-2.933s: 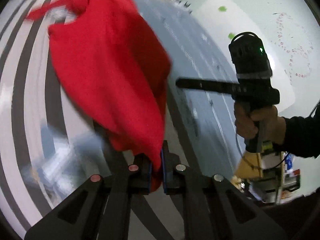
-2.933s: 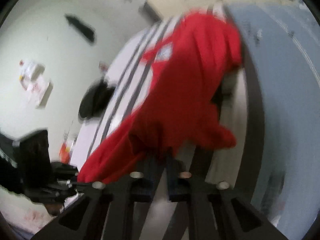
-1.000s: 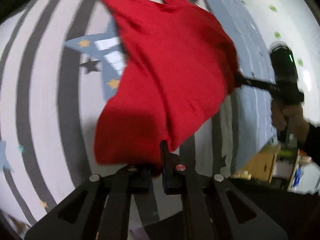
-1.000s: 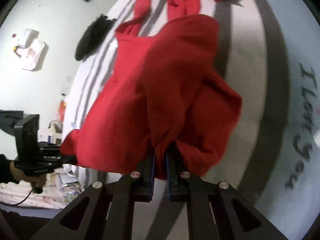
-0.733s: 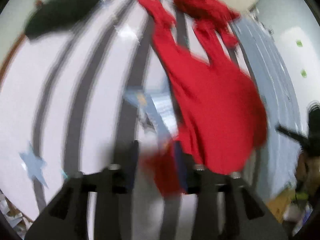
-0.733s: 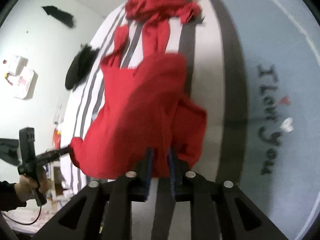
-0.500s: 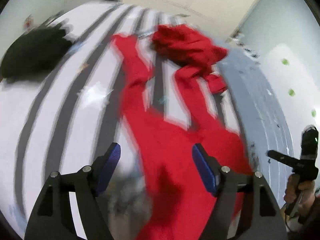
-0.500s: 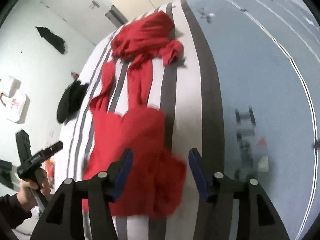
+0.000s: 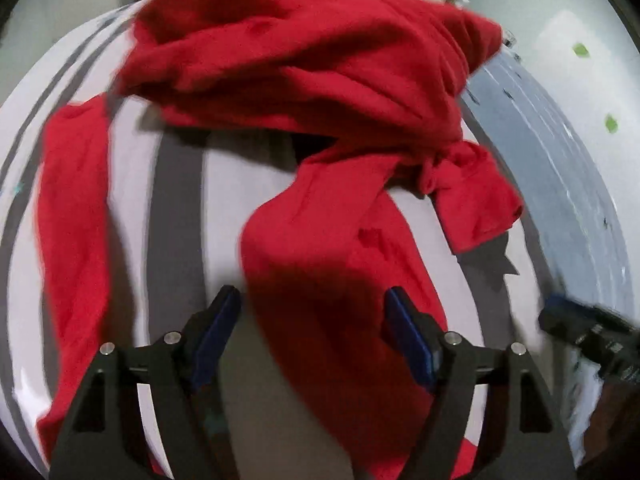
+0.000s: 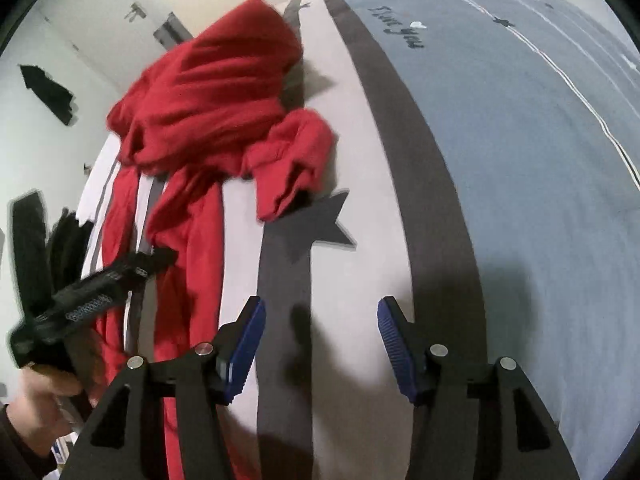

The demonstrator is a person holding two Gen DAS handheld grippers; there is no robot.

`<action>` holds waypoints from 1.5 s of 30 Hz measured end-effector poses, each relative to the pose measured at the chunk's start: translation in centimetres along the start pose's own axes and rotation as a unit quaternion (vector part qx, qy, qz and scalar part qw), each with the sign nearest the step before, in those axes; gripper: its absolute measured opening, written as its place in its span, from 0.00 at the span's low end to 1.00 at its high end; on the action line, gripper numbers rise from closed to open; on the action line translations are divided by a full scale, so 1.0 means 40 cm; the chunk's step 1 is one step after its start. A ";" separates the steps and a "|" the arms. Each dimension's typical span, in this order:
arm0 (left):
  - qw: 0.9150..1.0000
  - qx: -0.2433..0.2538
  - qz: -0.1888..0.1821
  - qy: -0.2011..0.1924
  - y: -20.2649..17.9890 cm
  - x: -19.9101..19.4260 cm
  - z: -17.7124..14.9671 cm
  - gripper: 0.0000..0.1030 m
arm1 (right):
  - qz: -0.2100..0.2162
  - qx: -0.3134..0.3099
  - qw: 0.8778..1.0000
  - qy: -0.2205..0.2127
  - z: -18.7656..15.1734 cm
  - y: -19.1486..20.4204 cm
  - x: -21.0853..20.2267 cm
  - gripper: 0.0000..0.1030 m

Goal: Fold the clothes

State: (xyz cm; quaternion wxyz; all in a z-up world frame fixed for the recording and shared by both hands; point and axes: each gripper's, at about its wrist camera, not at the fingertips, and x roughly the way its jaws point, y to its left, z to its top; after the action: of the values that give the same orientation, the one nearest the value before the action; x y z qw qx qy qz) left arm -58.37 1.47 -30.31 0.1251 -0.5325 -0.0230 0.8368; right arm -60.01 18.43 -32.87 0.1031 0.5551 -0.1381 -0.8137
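Observation:
A red garment (image 9: 340,280) lies spread on the striped bed, with two long strips running toward a crumpled red heap (image 9: 300,52) at the far end. My left gripper (image 9: 312,312) is open, low over the nearer strip, with cloth showing between the jaws but not clamped. My right gripper (image 10: 320,320) is open too, over bare sheet to the right of the red garment (image 10: 188,248), holding nothing. The heap (image 10: 208,92) lies ahead and left of it. Each gripper shows in the other's view, blurred: the left one (image 10: 156,258) in a hand (image 10: 44,396), the right one (image 9: 560,320) at the edge.
The bedsheet (image 10: 360,168) has white and grey stripes, a grey star (image 10: 312,228) and a wide blue-grey band (image 10: 520,140) with writing to the right. A black garment (image 10: 68,240) lies at the bed's left edge. Walls and a door stand beyond the bed.
Both grippers held the red garment in the air, swung it out over the bed and let go. It now lies on the sheet, and both grippers have moved forward toward the heap.

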 end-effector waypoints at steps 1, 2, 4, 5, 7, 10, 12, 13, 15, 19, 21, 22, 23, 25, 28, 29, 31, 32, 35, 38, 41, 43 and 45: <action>1.000 0.009 0.000 -0.007 -0.005 0.007 0.009 0.50 | -0.001 0.000 1.000 -0.003 0.008 -0.008 0.001 0.53; 1.000 0.018 0.000 -0.015 -0.011 0.013 0.018 0.22 | -0.001 0.001 1.000 -0.005 0.012 -0.014 0.000 0.53; 0.999 0.020 -0.007 -0.024 -0.012 0.027 0.044 0.12 | 0.000 0.007 1.000 -0.003 0.012 -0.037 0.003 0.53; 1.000 0.011 -0.015 -0.024 -0.007 0.037 0.060 0.10 | 0.001 0.010 1.000 -0.001 0.012 -0.049 0.005 0.53; 0.999 0.013 -0.016 -0.032 -0.010 0.049 0.115 0.09 | 0.002 0.016 1.000 0.001 0.012 -0.072 0.008 0.53; 0.997 0.043 -0.013 -0.061 -0.046 0.036 0.227 0.08 | 0.005 0.030 1.000 -0.003 0.011 -0.112 -0.004 0.53; 0.994 0.054 -0.020 -0.088 -0.075 0.003 0.318 0.07 | 0.005 0.040 0.999 -0.006 0.016 -0.137 -0.017 0.53; 0.992 0.065 -0.017 -0.104 -0.093 -0.015 0.369 0.07 | 0.006 0.046 0.999 -0.007 0.018 -0.151 -0.025 0.53; 0.986 0.088 -0.010 -0.144 -0.134 -0.061 0.483 0.07 | 0.004 0.056 0.998 -0.014 0.024 -0.181 -0.044 0.53; 0.974 0.080 -0.029 -0.212 -0.196 -0.195 0.692 0.07 | 0.007 0.069 0.997 -0.031 0.037 -0.229 -0.089 0.53; 0.962 0.096 -0.036 -0.252 -0.238 -0.282 0.774 0.07 | 0.019 0.078 0.996 -0.030 0.037 -0.241 -0.098 0.53; 0.957 0.099 -0.034 -0.269 -0.251 -0.296 0.824 0.07 | 0.021 0.079 0.996 -0.029 0.034 -0.241 -0.099 0.53; 0.952 0.102 -0.031 -0.287 -0.264 -0.307 0.874 0.07 | 0.023 0.080 0.996 -0.028 0.031 -0.241 -0.100 0.53; 0.948 0.075 -0.033 -0.307 -0.260 -0.352 0.925 0.07 | 0.026 0.082 0.996 -0.026 0.026 -0.240 -0.103 0.53; 0.957 0.078 -0.012 -0.280 -0.250 -0.331 0.962 0.33 | 0.032 0.086 0.995 -0.024 0.017 -0.240 -0.107 0.53; 0.964 0.098 0.006 -0.249 -0.247 -0.299 0.956 0.64 | 0.034 0.087 0.995 -0.023 0.014 -0.239 -0.108 0.53; 0.972 0.104 0.017 -0.212 -0.198 -0.257 0.887 0.78 | 0.040 0.086 0.995 -0.024 0.011 -0.235 -0.113 0.53; 0.974 0.098 0.024 -0.203 -0.167 -0.240 0.847 0.78 | 0.042 0.082 0.995 -0.022 0.018 -0.238 -0.115 0.53; 0.985 0.060 0.028 -0.162 -0.048 -0.203 0.704 0.80 | 0.047 0.067 0.997 -0.009 0.015 -0.233 -0.109 0.53; 0.996 0.031 0.017 -0.086 0.049 -0.147 0.514 0.81 | 0.051 0.049 0.998 0.005 0.002 -0.219 -0.097 0.53; 1.000 0.006 0.005 -0.024 0.124 -0.124 0.283 0.81 | 0.058 0.035 0.998 0.015 -0.009 -0.201 -0.082 0.53; 1.000 -0.003 0.011 0.001 0.148 -0.124 0.184 0.81 | 0.068 0.031 0.997 0.022 -0.013 -0.186 -0.068 0.53; 1.000 -0.012 0.015 0.025 0.177 -0.126 0.095 0.81 | 0.072 0.025 0.997 0.030 -0.014 -0.169 -0.050 0.53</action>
State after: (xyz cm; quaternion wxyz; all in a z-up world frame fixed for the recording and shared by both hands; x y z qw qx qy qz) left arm -61.07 -6.22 -25.41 0.1067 -0.5546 -0.0219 0.8250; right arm -58.87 25.36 -33.60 0.1519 0.5699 -0.1952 -0.7836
